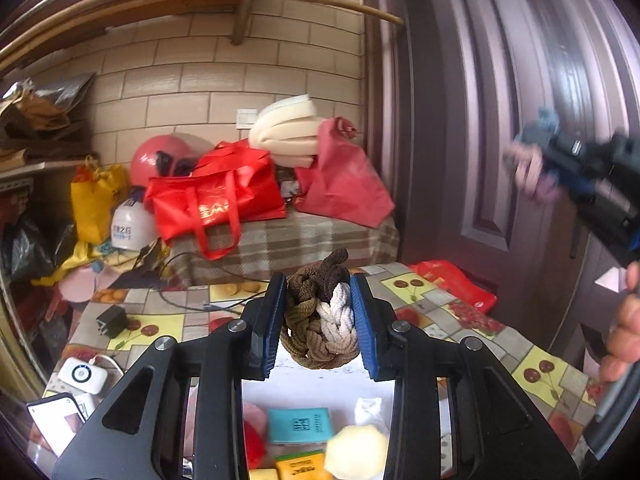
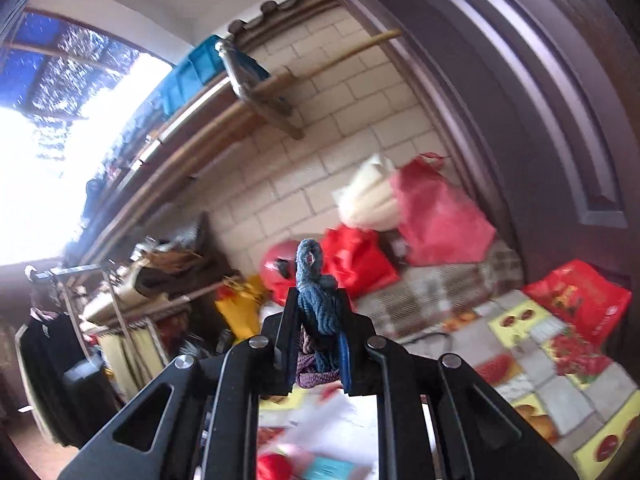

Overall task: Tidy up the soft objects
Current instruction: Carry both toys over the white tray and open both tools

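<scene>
— Left side?
— Left gripper (image 1: pixel 319 317) clamped on a knotted ball of thick brown, tan and white braided rope (image 1: pixel 319 314), blue-edged pads pressed against both flanks. Held up above the fruit-patterned tablecloth (image 1: pixel 404 292), clear of it.

— And underneath?
— Blurred, close to the lens: a teal booklet with black print (image 1: pixel 299 424), a pale yellow rounded foam piece (image 1: pixel 355 456), an orange packet (image 1: pixel 300 468), something red and soft (image 1: pixel 254 440). Lying on a white sheet (image 1: pixel 320 388).

— Right side?
— Right gripper (image 2: pixel 318 322) closed around a knotted bundle of blue and purple braided rope (image 2: pixel 316 304), one blue loop poking up past the fingertips. Raised high and tilted, well above the table. Seen from the left wrist too, motion-smeared against the brown panelled door (image 1: pixel 480 120).

— Further back?
— A white power bank with a cable (image 1: pixel 83 375) and a black charger plug (image 1: pixel 112 320) on the cloth at left. Beyond the table, a glossy red tote bag (image 1: pixel 218 196), a pink-red fabric bag (image 1: pixel 344 176), rolled cream foam (image 1: pixel 284 130) and a yellow bag (image 1: pixel 96 200), piled on a plaid-covered surface (image 1: pixel 288 240) before the beige tiled wall (image 1: pixel 180 80).
</scene>
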### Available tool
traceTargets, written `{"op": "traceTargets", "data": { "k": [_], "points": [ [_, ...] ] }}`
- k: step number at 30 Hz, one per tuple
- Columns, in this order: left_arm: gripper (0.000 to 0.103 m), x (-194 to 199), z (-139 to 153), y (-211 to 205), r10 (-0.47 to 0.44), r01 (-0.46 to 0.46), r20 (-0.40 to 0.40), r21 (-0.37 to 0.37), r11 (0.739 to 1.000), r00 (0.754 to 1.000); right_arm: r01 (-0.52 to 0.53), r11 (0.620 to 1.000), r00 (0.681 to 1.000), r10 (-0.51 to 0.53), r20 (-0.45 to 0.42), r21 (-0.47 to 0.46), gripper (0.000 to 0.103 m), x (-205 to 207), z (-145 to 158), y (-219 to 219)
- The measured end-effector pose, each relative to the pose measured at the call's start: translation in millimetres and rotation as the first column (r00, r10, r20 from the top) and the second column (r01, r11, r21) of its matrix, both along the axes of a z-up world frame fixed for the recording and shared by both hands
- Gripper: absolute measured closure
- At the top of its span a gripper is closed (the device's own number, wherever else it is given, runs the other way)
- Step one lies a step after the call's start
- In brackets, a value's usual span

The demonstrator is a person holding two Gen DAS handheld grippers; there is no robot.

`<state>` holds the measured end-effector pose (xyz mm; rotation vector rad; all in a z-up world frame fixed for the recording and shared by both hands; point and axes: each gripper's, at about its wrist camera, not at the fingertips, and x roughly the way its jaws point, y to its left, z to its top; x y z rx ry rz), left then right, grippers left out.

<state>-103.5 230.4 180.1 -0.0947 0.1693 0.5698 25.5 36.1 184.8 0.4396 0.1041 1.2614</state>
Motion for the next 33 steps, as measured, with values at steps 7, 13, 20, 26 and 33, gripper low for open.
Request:
{"op": "traceTargets", "data": {
  "k": [7, 13, 20, 26, 33],
  "points": [
    [0.071, -0.3, -7.2, 4.9, 0.042, -0.042, -0.016, -0.012, 0.999, 0.999, -0.011, 0.999, 0.998, 0.014, 0.067, -0.040, 0.089, -18.4, -4.2, 17.0],
    [0.071, 7.2, -17.4, 9.2, 0.050, -0.051, -0.046, -0.038, 0.998, 0.998, -0.028, 0.993, 0.999, 0.031, 0.018, -0.116, 0.089, -4.3, -17.2, 36.3],
    [0.071, 15.0, -27.0, 20.4, 0.060, -0.065, -0.077, -0.069, 0.995, 0.995, -0.049, 0.977, 0.999, 0.047, -0.013, -0.207, 0.089, -0.1, -33.3, 60.6],
    [0.071, 20.5, -34.7, 25.7, 0.075, -0.085, -0.108, -0.085, 0.993, 0.991, -0.068, 0.960, 0.998, 0.061, -0.034, -0.270, 0.089, 1.0, -44.8, 77.8],
    [0.071, 29.8, -60.3, 53.0, 0.045, -0.077, -0.151, -0.210, 0.975, 0.987, -0.129, 0.911, 0.988, 0.085, -0.129, -0.392, 0.088, 14.6, -75.1, 112.2]
  ]
}}
